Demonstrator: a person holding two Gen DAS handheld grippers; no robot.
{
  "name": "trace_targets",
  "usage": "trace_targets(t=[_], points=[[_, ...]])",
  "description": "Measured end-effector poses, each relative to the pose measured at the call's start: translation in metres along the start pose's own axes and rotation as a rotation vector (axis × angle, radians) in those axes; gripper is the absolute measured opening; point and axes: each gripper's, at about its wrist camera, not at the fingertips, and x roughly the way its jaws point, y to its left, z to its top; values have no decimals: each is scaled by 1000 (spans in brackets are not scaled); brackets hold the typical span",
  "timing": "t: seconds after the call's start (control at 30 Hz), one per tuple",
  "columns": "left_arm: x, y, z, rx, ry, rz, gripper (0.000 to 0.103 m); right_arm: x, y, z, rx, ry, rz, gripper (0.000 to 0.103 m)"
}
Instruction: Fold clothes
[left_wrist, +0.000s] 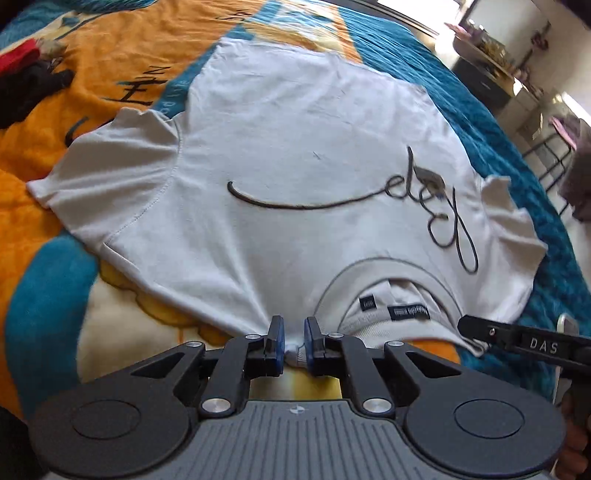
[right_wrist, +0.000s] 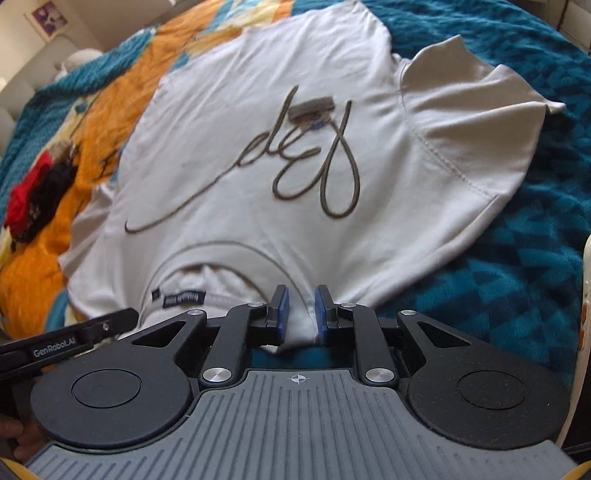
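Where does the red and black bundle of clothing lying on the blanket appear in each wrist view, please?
Left wrist view: the red and black bundle lies at the far upper left, on the orange part of the blanket, left of the white T-shirt.
Right wrist view: the bundle lies at the left edge, about mid-height, again on orange blanket.
Shared landmark: the dark script lettering on the T-shirt's chest.

Left gripper (left_wrist: 294, 343) and right gripper (right_wrist: 300, 317) both point steeply downward, jaws pinching cloth.
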Motion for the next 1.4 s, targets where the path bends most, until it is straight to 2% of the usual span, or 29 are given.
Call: trace_targets(t=[0.07,0.17,0.2,0.23,0.27,0.3,0.33,0.4,0.47,0.53,0.63,0.73,0.77,0.8,0.83,0.9,1.07,1.23,1.33,1.37,1.4], points=[[-18,5,5,-3,3,-21,9,-11,0,-8,-40,40,-5,20],[-44,13,13,-8,8,-52,9,-46,-7,7,7,23,55,20],[-60,12,23,-4,-43,-61,10,-59,-9,13,21,10,75,22],[-75,11,34,-5,-96,-72,12,-78,-6,25,18,-52,96,22],[-93,11,50,-11,-164,-91,20,-97,-4,37,14,-113,118,23],[-107,11,64,-16,-223,-101,32,-114,-1,50,6,-176,140,30],[-120,11,77,-20,-280,-109,36,-130,2,62,-3,-236,162,42],[-135,12,105,-6,-382,-100,42,-154,7,87,-25,-324,191,52],[-134,18,135,-15,-449,-75,45,-166,9,114,-28,-391,203,57],[-115,30,168,-51,-452,-48,46,-162,12,145,-6,-423,190,58],[-75,52,213,-108,-427,-31,45,-132,2,190,43,-425,180,62],[-16,81,254,-183,-383,-18,38,-78,-20,234,132,-390,162,61],[5,90,266,-199,-367,-4,33,-58,-28,249,158,-372,153,59],[22,97,276,-207,-358,9,31,-36,-38,262,178,-354,135,54],[38,102,284,-213,-350,22,31,-14,-47,275,198,-336,118,45],[69,111,302,-204,-349,51,31,26,-63,301,210,-316,97,41],[134,131,339,-221,-316,103,34,114,-99,362,275,-303,59,41],[177,139,365,-189,-291,121,34,169,-123,398,327,-279,59,43],[195,137,376,-145,-283,120,31,191,-123,414,266,-273,37,43],[199,134,378,-122,-279,125,29,195,-122,419,244,-271,33,43],[204,131,379,-98,-275,132,12,200,-121,421,224,-270,32,42]])
